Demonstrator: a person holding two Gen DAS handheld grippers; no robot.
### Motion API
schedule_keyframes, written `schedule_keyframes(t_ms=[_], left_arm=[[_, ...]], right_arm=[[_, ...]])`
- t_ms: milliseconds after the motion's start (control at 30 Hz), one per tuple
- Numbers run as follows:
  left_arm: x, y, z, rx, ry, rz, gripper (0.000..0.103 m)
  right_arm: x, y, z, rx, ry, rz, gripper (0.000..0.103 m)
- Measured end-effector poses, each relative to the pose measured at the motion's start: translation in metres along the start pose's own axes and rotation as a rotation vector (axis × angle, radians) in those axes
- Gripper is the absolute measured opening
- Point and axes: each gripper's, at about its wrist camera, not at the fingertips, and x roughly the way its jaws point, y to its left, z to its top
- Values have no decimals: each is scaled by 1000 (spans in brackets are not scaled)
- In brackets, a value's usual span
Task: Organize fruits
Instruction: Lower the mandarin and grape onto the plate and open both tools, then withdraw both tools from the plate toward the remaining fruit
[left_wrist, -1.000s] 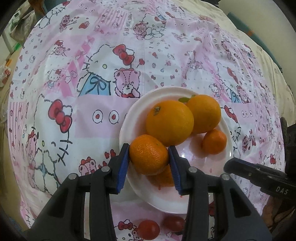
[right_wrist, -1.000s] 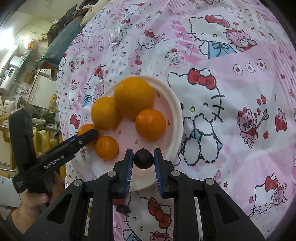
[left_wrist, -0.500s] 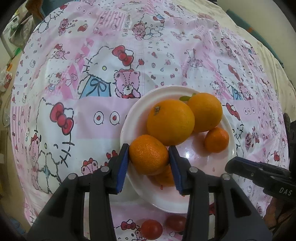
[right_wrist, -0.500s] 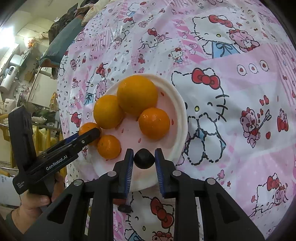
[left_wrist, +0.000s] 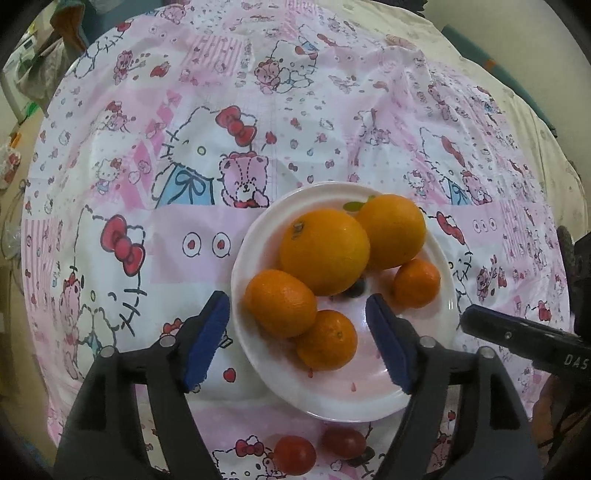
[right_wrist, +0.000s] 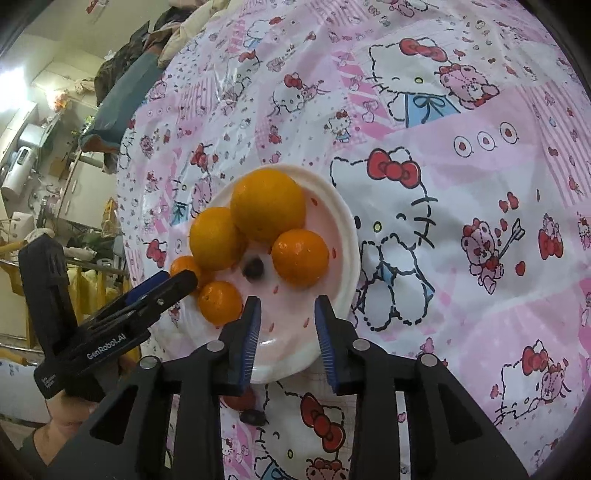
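A white plate (left_wrist: 258, 365) on the pink cartoon tablecloth holds two large oranges (left_wrist: 325, 251) and three mandarins. My left gripper (left_wrist: 299, 336) is opening. One mandarin (left_wrist: 280, 302) lies loose on the plate between its blue pads (left_wrist: 207, 332), which no longer touch it. My right gripper (right_wrist: 288, 332) is opening too, with nothing between its pads. A small dark grape (right_wrist: 254, 267) rests on the plate (right_wrist: 343, 236) just beyond the right fingertips, among the oranges (right_wrist: 267, 206). The left gripper (right_wrist: 173, 278) reaches in from the left of the right wrist view.
Two red cherry tomatoes (left_wrist: 294, 455) lie on the cloth in front of the plate, under my left gripper. A tomato (right_wrist: 240, 400) and a dark grape (right_wrist: 253, 417) show below my right gripper. Household clutter stands beyond the table's left edge.
My left gripper let go of the mandarin and its jaws spread wide. My right gripper released the dark grape, which now sits on the plate among the oranges.
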Motion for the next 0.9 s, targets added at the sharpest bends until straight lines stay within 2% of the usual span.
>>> schedule_keyframes(t_ms=[100, 233, 367, 467, 533, 667, 767, 900], left_arm=[[-2, -1, 1, 2, -8, -5, 73], [-7, -2, -1, 12, -27, 6, 73], [-17, -3, -4, 22, -66, 11, 73], [-32, -3, -9, 41, -111, 7, 73], [-42, -3, -11, 52, -143, 46, 73], [-62, 2, -16, 33, -171, 48, 73], [-78, 0, -21, 47, -229, 85, 73], [-95, 2, -23, 33, -256, 100, 73]], right_arm=[[-7, 1, 0, -4, -25, -2, 54], [-15, 2, 0, -2, -43, 10, 59], [-27, 9, -3, -25, -89, -5, 72], [-36, 18, -7, -69, -119, -22, 72], [-45, 23, -11, -85, -151, -28, 72], [-57, 31, -20, -106, -171, -5, 72], [-62, 38, -26, -136, -185, -6, 72], [-68, 42, -31, -128, -204, 17, 72]])
